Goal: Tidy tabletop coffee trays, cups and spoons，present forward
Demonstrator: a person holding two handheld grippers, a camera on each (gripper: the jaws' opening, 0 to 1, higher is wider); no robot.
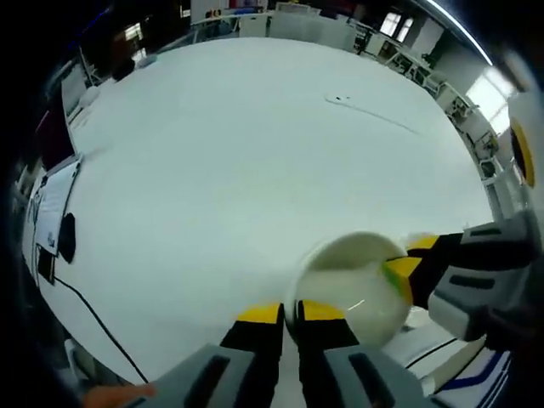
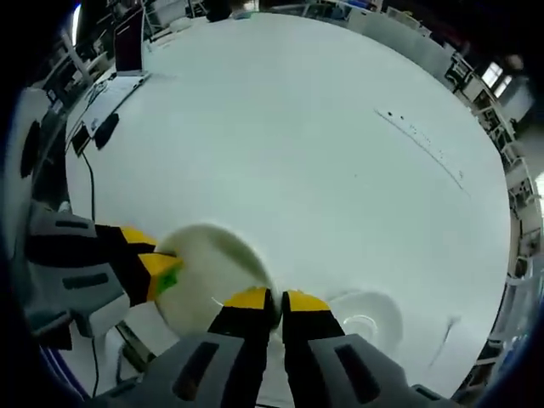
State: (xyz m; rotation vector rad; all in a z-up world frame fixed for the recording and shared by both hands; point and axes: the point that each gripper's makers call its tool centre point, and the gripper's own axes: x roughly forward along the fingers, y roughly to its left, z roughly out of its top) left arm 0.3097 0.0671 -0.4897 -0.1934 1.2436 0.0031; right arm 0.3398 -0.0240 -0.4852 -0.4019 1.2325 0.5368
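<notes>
Both tools gripped one white cup (image 1: 353, 285) above the white counter (image 1: 255, 170): the left tool (image 1: 291, 313) pinched its near rim (jaws almost shut), the right tool (image 2: 274, 299) likewise. A saucer (image 2: 370, 319) lay beside; setting the cup there seemed next.

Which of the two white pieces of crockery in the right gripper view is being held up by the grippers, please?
The cup, left of the right gripper: both grippers pinch its rim. The saucer, to the right, lies flat on the table, ungripped.
</notes>
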